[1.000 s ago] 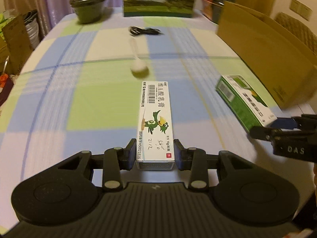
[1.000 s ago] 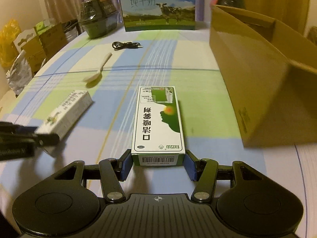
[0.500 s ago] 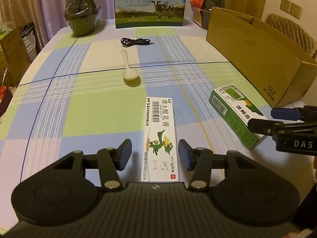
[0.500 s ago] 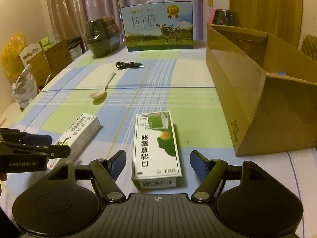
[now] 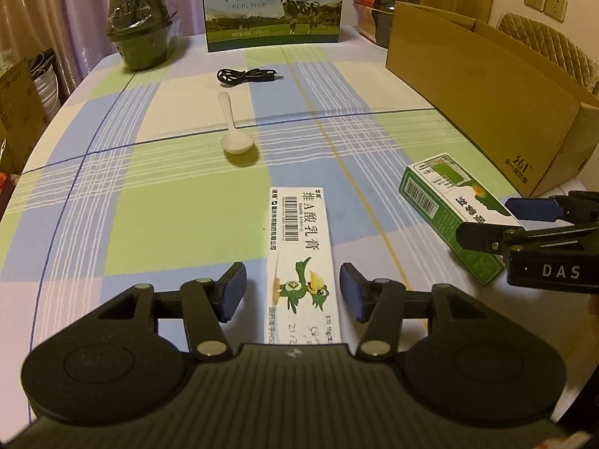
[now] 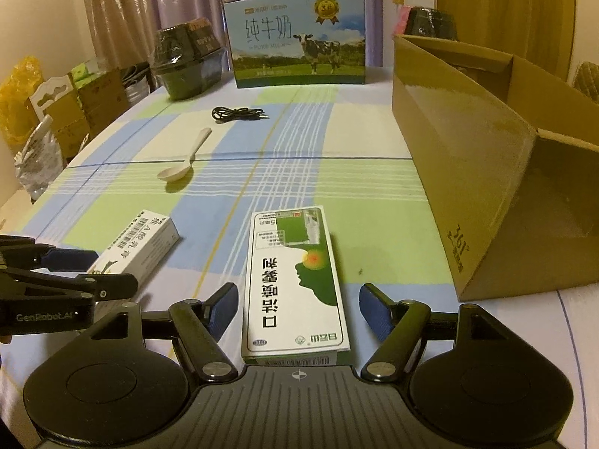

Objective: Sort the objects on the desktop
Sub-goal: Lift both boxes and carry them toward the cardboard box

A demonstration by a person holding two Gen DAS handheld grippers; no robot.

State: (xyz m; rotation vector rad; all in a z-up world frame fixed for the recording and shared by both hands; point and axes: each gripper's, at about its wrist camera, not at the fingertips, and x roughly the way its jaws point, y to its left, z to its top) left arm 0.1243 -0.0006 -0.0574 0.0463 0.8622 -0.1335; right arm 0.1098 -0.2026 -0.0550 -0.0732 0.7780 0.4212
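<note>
Checked tablecloth [image 5: 149, 224], cardboard carton [image 6: 468, 157] at 2 o'clock with its mouth open. Green-and-white spray box [image 6: 295, 280] flat at 6 o'clock between the spread-apart fingers of the right gripper [image 6: 297, 310], untouched. White ointment box [image 5: 301, 262] likewise between the parted left gripper [image 5: 292, 292]. Best centred on each box, squeezed across the narrow sides, lifted level. Spoon [image 5: 234, 131] at 12 o'clock.

Checked table [image 5: 157, 220] carries 2 cartons [image 5: 301, 247], spoon [image 5: 234, 138], cable [image 5: 245, 75].
</note>
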